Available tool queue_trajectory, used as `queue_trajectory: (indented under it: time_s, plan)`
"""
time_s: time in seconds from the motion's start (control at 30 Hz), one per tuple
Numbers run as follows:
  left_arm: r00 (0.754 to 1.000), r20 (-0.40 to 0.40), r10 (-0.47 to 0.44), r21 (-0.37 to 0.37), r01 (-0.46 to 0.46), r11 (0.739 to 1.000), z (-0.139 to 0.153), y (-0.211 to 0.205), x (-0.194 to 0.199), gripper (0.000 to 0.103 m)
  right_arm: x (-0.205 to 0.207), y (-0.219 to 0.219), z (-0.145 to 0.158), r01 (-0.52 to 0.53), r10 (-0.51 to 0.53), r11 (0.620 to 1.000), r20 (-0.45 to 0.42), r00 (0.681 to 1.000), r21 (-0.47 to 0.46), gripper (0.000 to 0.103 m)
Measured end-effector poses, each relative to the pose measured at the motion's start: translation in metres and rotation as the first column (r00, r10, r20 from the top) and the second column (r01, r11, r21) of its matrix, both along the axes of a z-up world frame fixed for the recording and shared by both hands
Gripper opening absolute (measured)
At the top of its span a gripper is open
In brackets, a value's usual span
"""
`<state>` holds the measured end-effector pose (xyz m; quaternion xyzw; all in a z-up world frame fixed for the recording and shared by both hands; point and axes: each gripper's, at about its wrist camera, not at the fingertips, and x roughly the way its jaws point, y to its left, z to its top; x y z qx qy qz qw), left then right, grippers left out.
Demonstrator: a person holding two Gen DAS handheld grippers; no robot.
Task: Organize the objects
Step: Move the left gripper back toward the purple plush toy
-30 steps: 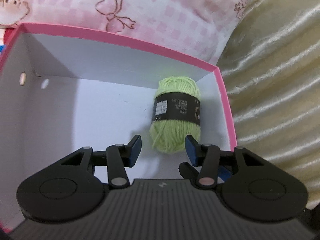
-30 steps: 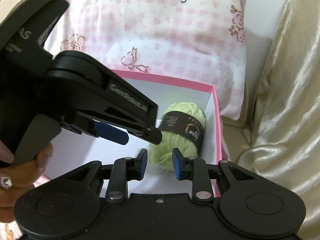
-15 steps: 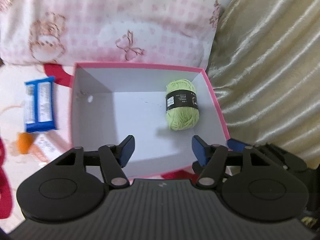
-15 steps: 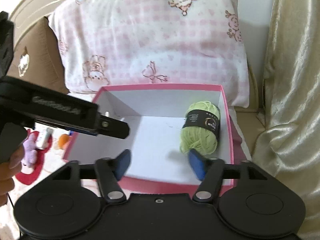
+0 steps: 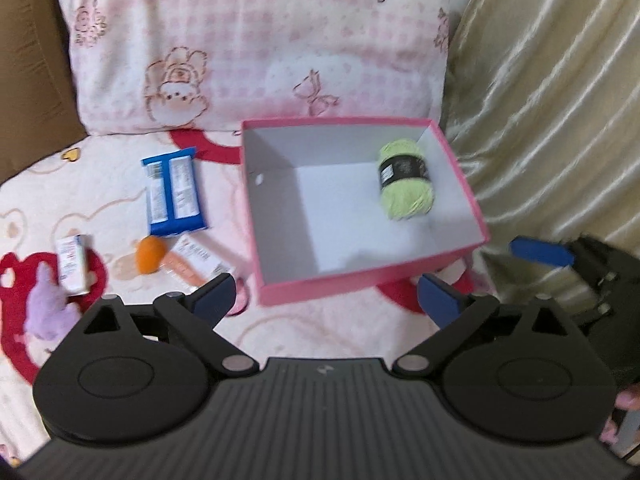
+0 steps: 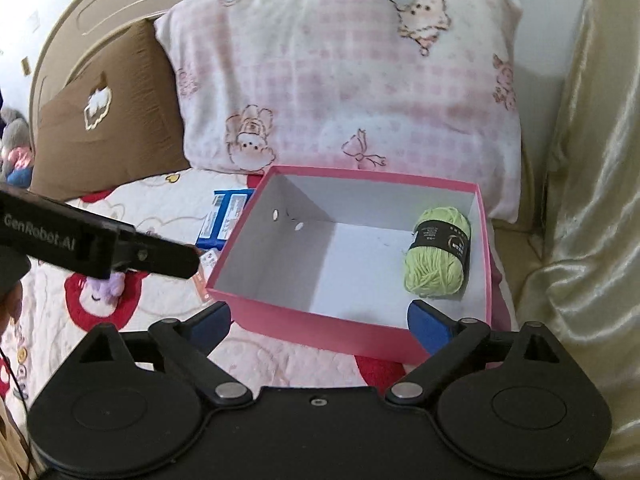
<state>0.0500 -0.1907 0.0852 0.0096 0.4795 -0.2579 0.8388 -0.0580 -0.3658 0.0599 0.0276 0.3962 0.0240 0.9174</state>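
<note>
The left tool (image 5: 326, 300) is released, its blue pads far apart, and it holds nothing. The right tool (image 6: 320, 322) is also released and empty, in front of the near wall of the pink box (image 6: 312, 324). The box stands on the bed (image 5: 328, 320), before a pink pillow (image 5: 248, 40). A ball of green yarn (image 5: 406, 180) lies inside the box, in the far right corner, close to the right wall. Left of the box, on the bed, lie a blue packet (image 5: 174, 192), an orange ball (image 5: 150, 254), a small carton (image 5: 72, 264) and a purple plush toy (image 5: 46, 308).
</note>
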Motion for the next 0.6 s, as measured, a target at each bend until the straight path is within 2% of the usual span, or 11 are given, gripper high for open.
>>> queue_trajectory:
  time_s: [0.4,0.6]
  plan:
    - [0.999,-0.005,0.036,-0.023,-0.036,0.999,0.004,0.048,-0.024,0.101,-0.021,0.028,0.012,-0.04,0.04,0.998,-0.006,0.999,-0.044,0.097]
    - [0.993,0.001,0.116,-0.023,-0.116,0.993,0.003,0.079,-0.03,0.101,-0.024,0.035,0.016,-0.009,0.011,0.999,-0.043,0.999,0.054,0.097]
